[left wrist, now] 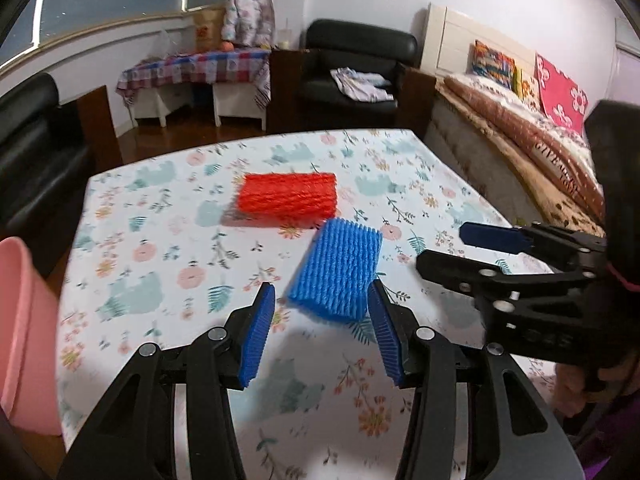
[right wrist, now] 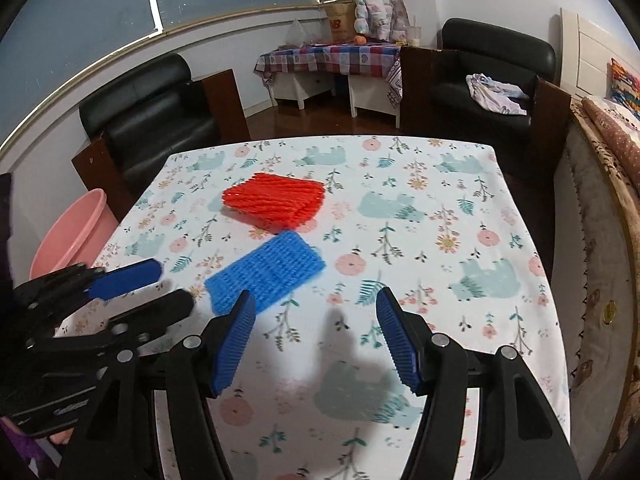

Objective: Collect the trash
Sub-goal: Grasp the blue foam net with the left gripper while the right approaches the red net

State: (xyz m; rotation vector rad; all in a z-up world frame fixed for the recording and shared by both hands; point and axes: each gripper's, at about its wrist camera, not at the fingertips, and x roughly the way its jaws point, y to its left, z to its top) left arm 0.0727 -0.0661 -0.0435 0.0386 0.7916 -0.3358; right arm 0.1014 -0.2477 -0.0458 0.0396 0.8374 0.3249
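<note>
A blue foam net piece [left wrist: 338,268] lies on the floral tablecloth, just beyond my open left gripper [left wrist: 322,300]; it also shows in the right wrist view [right wrist: 266,274]. A red foam net piece [left wrist: 289,197] lies farther back, and shows in the right wrist view too [right wrist: 276,199]. My right gripper [right wrist: 316,304] is open and empty above the cloth, right of the blue piece. The right gripper also appears at the right of the left wrist view [left wrist: 448,248]. The left gripper appears at the left of the right wrist view [right wrist: 168,286].
A pink bin [left wrist: 24,336] stands at the table's left edge, also in the right wrist view [right wrist: 68,232]. Black armchairs [right wrist: 148,108] and a small checked-cloth table [right wrist: 332,56] stand behind. A bed [left wrist: 528,136] lies along the right side.
</note>
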